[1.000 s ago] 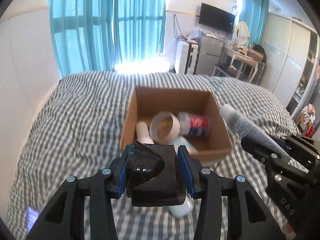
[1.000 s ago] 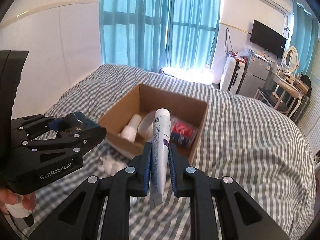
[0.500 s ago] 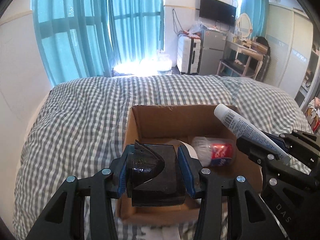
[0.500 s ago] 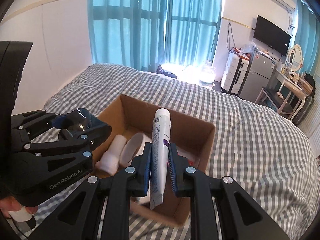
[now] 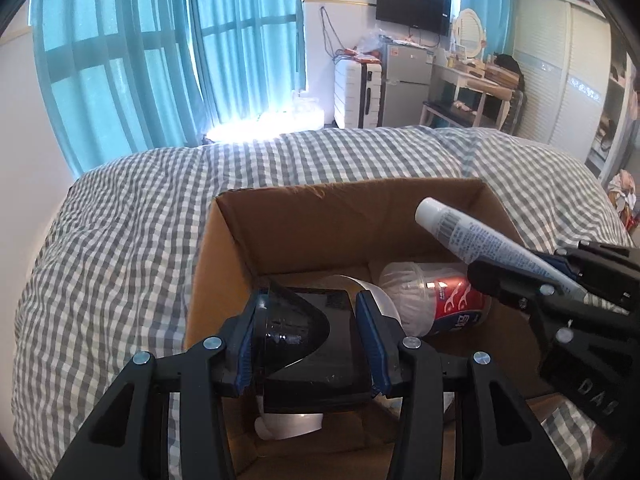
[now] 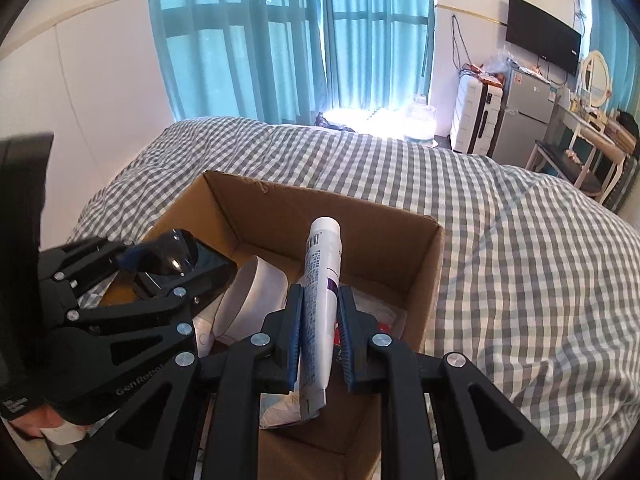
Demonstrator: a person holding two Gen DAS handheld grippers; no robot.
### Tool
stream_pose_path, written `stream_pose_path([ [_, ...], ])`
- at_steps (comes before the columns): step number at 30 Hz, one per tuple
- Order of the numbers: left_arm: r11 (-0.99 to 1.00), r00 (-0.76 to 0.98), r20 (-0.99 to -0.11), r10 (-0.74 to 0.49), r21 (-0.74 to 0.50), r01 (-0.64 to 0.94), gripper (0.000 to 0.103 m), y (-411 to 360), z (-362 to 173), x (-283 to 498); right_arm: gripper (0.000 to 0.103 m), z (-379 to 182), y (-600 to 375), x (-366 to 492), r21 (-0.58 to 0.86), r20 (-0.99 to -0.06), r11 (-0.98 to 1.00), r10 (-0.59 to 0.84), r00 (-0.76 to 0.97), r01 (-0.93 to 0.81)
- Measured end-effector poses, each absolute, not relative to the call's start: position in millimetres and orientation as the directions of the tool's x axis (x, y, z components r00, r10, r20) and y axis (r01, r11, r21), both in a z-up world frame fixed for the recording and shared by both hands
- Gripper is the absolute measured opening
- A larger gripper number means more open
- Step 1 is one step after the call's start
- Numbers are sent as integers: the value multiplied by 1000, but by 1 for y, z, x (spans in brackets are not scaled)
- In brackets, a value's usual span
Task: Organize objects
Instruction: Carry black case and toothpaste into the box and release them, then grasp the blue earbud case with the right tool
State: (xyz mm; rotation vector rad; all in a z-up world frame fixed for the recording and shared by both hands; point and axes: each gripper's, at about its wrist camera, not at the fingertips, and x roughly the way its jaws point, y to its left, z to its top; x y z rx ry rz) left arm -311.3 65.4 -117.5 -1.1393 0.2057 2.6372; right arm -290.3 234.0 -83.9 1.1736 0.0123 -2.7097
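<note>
Left wrist view shows your left gripper point(image 5: 306, 336) clamping a black container point(image 5: 308, 344), right gripper point(image 6: 319, 338) pinching a white tube point(image 6: 322, 280), above the cardboard box point(image 5: 320, 216); next, lower and release.

One cardboard box point(image 5: 224, 264), one white tube point(image 6: 322, 276), one black container point(image 5: 304, 344), one tape roll point(image 6: 256, 300), one red-labelled cup point(image 5: 436, 300).

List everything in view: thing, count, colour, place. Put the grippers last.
Cardboard box: one, brown, open, on the bed.
Tape roll: one, white, inside the box.
Clear tub: one, red label, lying inside the box.
Bed cover: one, grey-white check, under the box.
Curtains: teal, at the window.
Television: one, black, on the wall.
Black container: one, in the left gripper, over the box.
Tube: one, white, in the right gripper, over the box.
</note>
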Motion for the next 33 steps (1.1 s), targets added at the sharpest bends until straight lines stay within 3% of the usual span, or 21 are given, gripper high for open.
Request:
stream_pose_path([
  [2, -954, -653, -733, 190, 20, -300, 48, 67, -117, -310, 17, -81, 237, -288, 91, -720, -980, -186, -668, 176],
  [3, -954, -653, -732, 192, 17, -300, 56, 67, -116, -308, 18, -80, 238, -287, 98, -718, -980, -191, -669, 174],
  [4, -956, -655, -732, 188, 17, -293, 73, 66, -113, -306, 25, -77, 239, -284, 98, -716, -981, -187, -672, 169],
  [5, -957, -656, -731, 185, 17, -288, 81, 66, -111, -304, 31, -74, 241, -282, 96, -714, -982, -182, -677, 163],
  [6, -959, -664, -725, 186, 12, -282, 90, 65, -106, -298, 45, -70, 242, -279, 95, -709, -984, -175, -684, 154],
  [7, -959, -669, -719, 191, 8, -283, 91, 65, -101, -295, 54, -64, 244, -273, 99, -697, -985, -171, -696, 143],
  [14, -959, -713, -680, 170, 52, -278, 94, 54, -52, -259, 59, -14, 250, -234, 99, -649, -988, -154, -745, 118],
  [25, -977, -795, -598, 100, 93, -193, 102, 15, 7, -181, 87, 55, 241, -144, 12, -576, -990, -119, -809, 137],
  [33, -988, -807, -589, 35, 101, -117, 103, -3, 2, -140, 92, 52, 232, -106, 21, -559, -988, -139, -818, 153],
])
